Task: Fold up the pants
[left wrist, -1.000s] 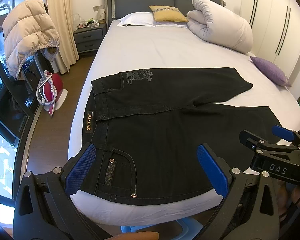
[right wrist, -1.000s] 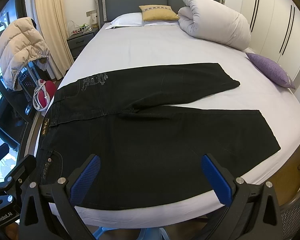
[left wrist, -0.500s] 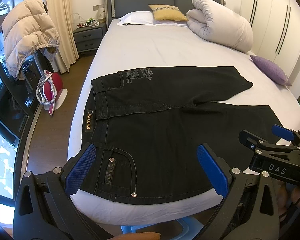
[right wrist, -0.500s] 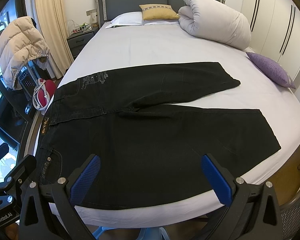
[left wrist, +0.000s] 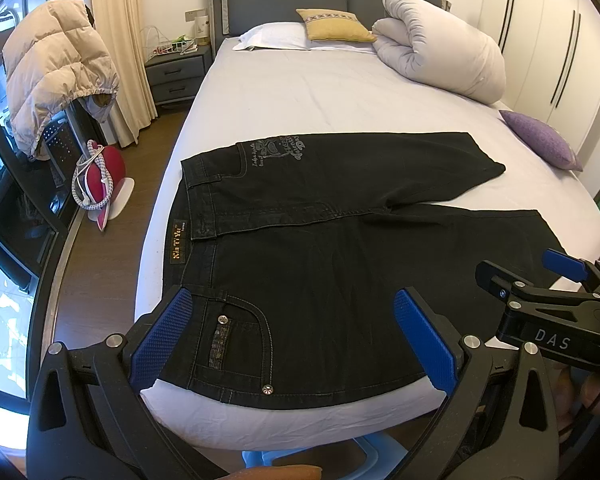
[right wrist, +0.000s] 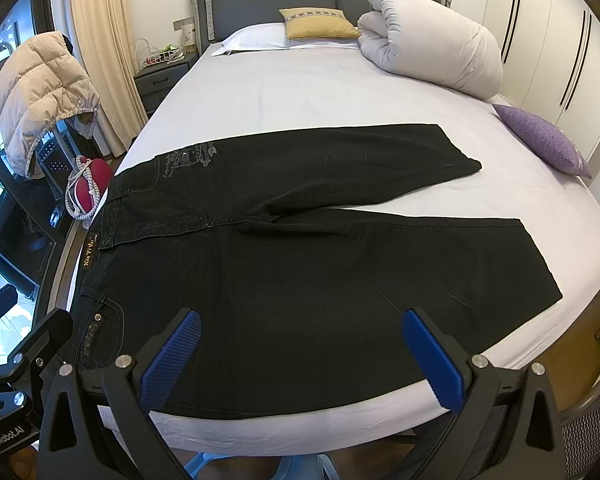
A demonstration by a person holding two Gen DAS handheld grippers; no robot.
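"DAS" stands on the right claw (left wrist: 556, 276); "enRobot.AI" on the left claw (right wrist: 4, 312).

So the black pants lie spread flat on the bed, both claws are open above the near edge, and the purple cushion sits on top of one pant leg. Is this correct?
Not quite. The purple cushion lies on the bare sheet beside the far leg, apart from the black pants; the right wrist view shows it. The pants do lie flat on the bed, and the left claw and right claw are open.

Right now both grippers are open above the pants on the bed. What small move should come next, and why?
Probably lower the left gripper onto the near waistband corner by the pocket and close it. The black pants lie flat and unfolded, legs spread apart, on the bed, and the jaws of both it and the right gripper stand wide open, holding nothing.
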